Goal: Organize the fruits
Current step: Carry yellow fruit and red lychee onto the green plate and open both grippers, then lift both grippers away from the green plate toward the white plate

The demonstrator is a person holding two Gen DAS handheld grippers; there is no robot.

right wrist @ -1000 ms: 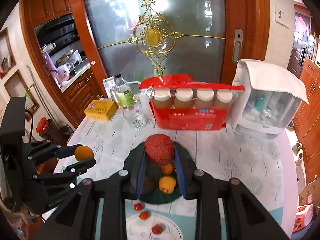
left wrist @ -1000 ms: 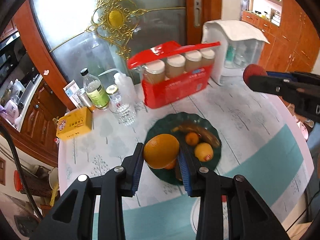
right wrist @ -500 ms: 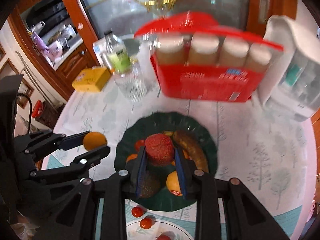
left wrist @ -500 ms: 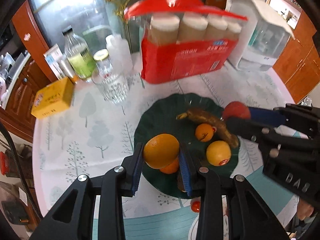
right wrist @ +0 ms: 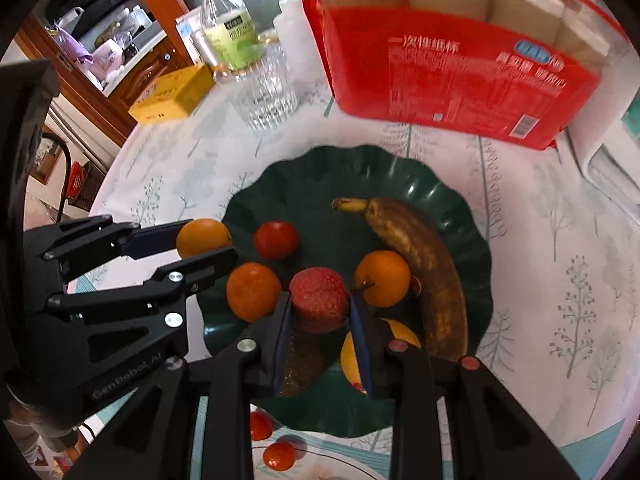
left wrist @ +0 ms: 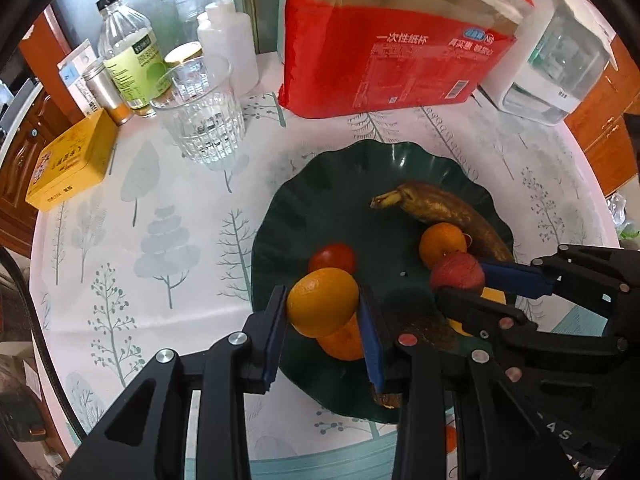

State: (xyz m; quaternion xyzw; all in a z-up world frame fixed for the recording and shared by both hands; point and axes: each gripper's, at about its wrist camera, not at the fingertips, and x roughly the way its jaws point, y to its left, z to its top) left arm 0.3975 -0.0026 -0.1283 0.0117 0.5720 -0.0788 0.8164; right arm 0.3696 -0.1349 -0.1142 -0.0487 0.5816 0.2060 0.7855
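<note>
While the green plate (right wrist: 460, 200) holds a banana (right wrist: 420, 256), tangerines and a tomato (right wrist: 276, 239), both tools tilt steeply down over it. The left gripper (left wrist: 323, 316) clamps an orange (left wrist: 322, 304), the right gripper (right wrist: 320, 320) a red lychee (right wrist: 319, 300)

One banana (right wrist: 420, 256), one green plate (right wrist: 304, 184)

A tree-print table (left wrist: 168, 216) bears a green plate (left wrist: 340, 184), glass (left wrist: 202, 120), red pack (left wrist: 392, 68), perhaps more.

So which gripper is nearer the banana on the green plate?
Right. The right gripper, holding a red bumpy fruit, sits just beside the banana; the left gripper, holding an orange, is at the plate's far edge.
</note>
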